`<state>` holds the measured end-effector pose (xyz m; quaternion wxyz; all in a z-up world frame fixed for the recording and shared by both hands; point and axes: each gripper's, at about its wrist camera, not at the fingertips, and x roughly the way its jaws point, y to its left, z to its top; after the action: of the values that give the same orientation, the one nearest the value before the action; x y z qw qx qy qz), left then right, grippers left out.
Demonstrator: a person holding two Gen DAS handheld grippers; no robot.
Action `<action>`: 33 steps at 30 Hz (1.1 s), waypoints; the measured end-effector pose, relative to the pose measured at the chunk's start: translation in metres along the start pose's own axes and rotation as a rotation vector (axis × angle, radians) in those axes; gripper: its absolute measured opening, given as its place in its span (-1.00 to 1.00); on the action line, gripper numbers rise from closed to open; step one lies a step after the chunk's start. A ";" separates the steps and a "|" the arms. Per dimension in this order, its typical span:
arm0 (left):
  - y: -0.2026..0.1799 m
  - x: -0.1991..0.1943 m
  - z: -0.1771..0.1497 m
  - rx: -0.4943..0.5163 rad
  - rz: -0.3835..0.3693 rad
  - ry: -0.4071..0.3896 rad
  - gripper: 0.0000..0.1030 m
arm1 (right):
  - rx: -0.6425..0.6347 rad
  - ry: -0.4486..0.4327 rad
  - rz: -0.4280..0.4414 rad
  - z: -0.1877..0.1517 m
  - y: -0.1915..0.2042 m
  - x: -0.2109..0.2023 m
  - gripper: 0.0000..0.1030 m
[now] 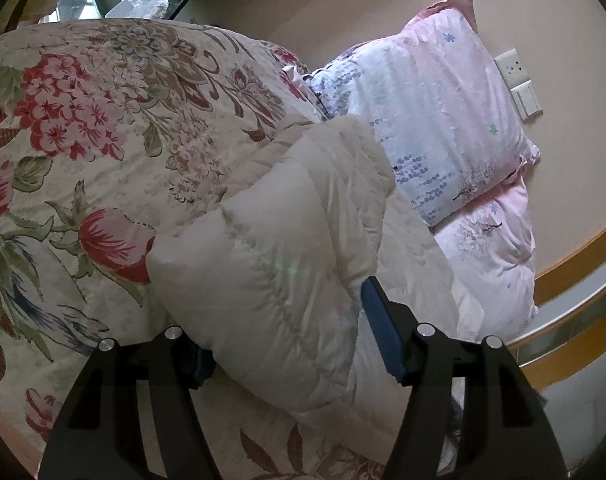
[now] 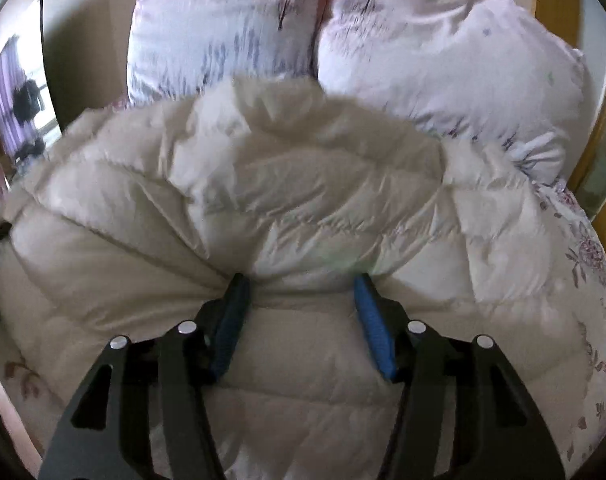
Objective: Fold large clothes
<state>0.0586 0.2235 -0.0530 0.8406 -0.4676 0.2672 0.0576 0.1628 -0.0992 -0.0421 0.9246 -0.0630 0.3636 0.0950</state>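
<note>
A cream puffer jacket (image 1: pixel 287 248) lies bunched on the bed, on top of a floral quilt (image 1: pixel 103 128) printed with red and pink blooms. The left gripper (image 1: pixel 287 344) has a thick padded fold of the jacket between its fingers: the right blue pad (image 1: pixel 383 332) shows clear beside the fabric, while the left one is mostly buried under the bulge, so the jaws stand fairly wide with the fold filling the gap. I cannot tell whether they actually pinch it or just straddle it. Behind the jacket, 2 pink pillows (image 1: pixel 435 112) with small purple flowers lean against the beige wall, and a white socket plate (image 1: pixel 519 84) sits on that wall beside them. From the right wrist view, the jacket (image 2: pixel 263 184) spreads across nearly everything, quilted seams fanning out. The right gripper (image 2: pixel 299 312) is pressed into it, jaws about half open, and the fabric puckers into tight creases at the left blue pad (image 2: pixel 231 320), with a band of jacket stretched between both pads. The pillows (image 2: pixel 443 64) rise just behind the jacket's top edge, touching it. A strip of the quilt (image 2: pixel 591 264) shows at the right, against the wooden bed frame (image 2: pixel 599 128).
</note>
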 end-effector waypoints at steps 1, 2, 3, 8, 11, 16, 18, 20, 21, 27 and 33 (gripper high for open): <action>0.000 0.001 0.001 -0.006 0.002 -0.002 0.25 | -0.001 0.003 -0.001 -0.001 0.000 0.002 0.15; 0.000 0.001 0.001 -0.009 0.002 -0.002 0.25 | 0.000 0.009 0.001 -0.001 0.000 0.004 0.16; 0.000 0.002 0.002 -0.012 0.003 -0.003 0.25 | -0.001 0.012 0.001 -0.001 -0.001 0.005 0.19; 0.000 0.004 0.003 -0.024 0.014 -0.009 0.25 | 0.002 0.022 0.002 -0.002 -0.003 0.008 0.28; 0.000 0.005 0.004 -0.029 0.013 -0.020 0.25 | 0.003 0.023 -0.003 -0.002 -0.002 0.007 0.29; -0.001 0.009 0.006 -0.051 -0.036 -0.009 -0.25 | -0.012 0.022 -0.025 -0.001 0.001 0.008 0.29; -0.010 0.005 0.007 -0.012 -0.052 -0.027 -0.37 | -0.017 0.024 -0.031 -0.002 0.003 0.009 0.29; -0.025 -0.002 0.009 0.040 -0.083 -0.051 -0.43 | -0.026 0.023 -0.039 -0.003 0.004 0.010 0.29; -0.035 -0.006 0.010 0.074 -0.109 -0.065 -0.44 | -0.032 0.024 -0.043 -0.004 0.005 0.011 0.30; -0.090 -0.026 0.002 0.229 -0.255 -0.108 -0.45 | -0.046 0.030 -0.047 -0.004 0.005 0.015 0.30; -0.140 -0.040 -0.021 0.392 -0.409 -0.115 -0.45 | -0.055 0.032 -0.055 -0.005 0.007 0.016 0.30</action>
<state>0.0648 0.1342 0.0641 0.9228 -0.3365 0.1254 -0.1395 0.1691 -0.0911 -0.0567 0.9187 -0.0998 0.3739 0.0786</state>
